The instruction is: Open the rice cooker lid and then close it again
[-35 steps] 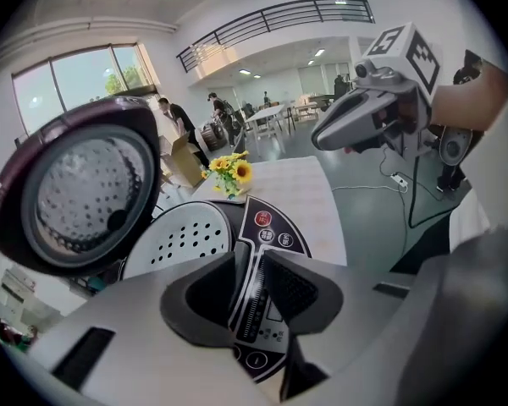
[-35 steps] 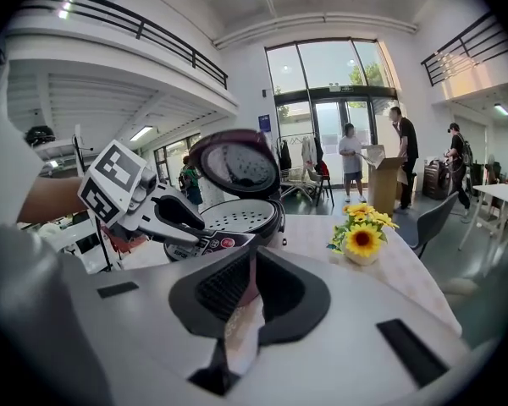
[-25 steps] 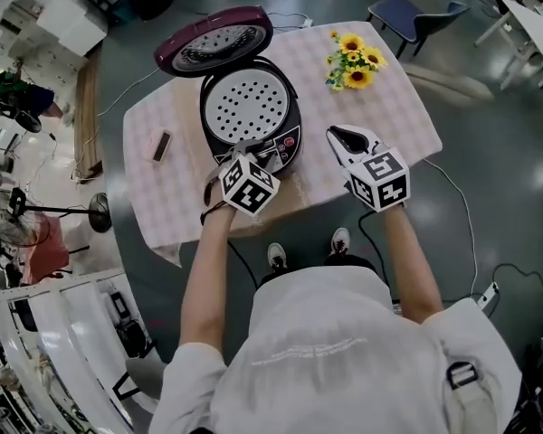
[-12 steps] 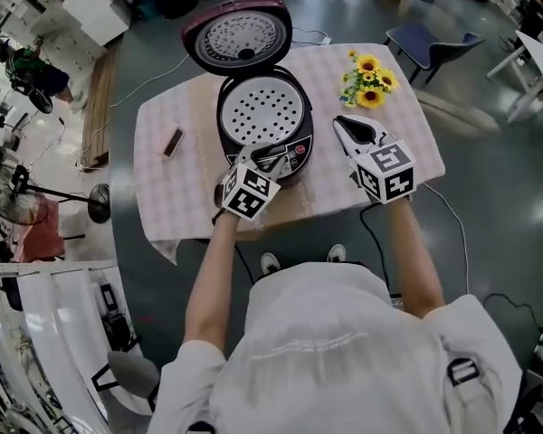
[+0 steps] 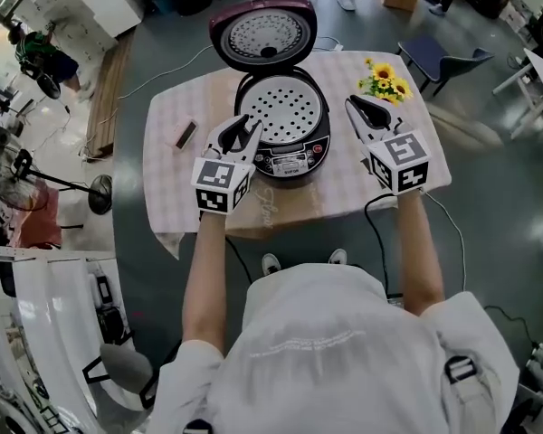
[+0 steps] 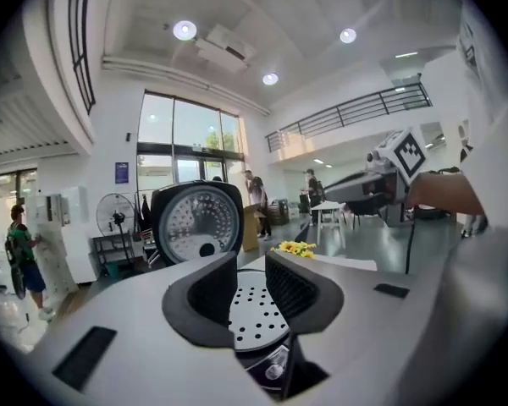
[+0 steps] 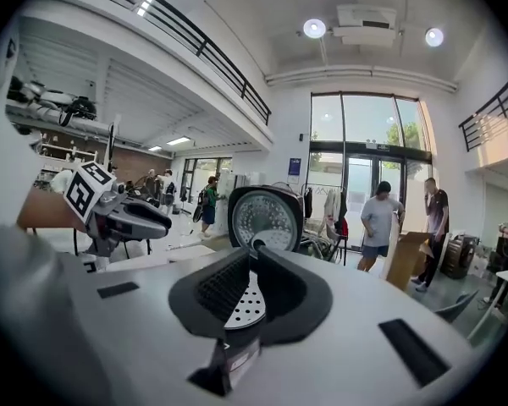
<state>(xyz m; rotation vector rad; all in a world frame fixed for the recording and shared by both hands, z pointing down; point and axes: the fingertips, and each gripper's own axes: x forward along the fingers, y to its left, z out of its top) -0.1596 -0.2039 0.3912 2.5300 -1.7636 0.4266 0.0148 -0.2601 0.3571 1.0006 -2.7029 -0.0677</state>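
Rice cooker lid (image 5: 261,33) stands upright, open; left gripper (image 5: 243,122) narrowly parted, right gripper (image 5: 354,104) closed, both empty.

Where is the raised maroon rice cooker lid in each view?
Head view: round dark maroon rice cooker lid, top centre, standing open.
Left gripper view: lid left of centre, above the fingers.
Right gripper view: lid at centre, above the fingers.
Shared landmark: white perforated inner plate below it.

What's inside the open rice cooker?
A white perforated plate fills the mouth of the rice cooker. Anything beneath it, pot or rice, is covered and cannot be seen.
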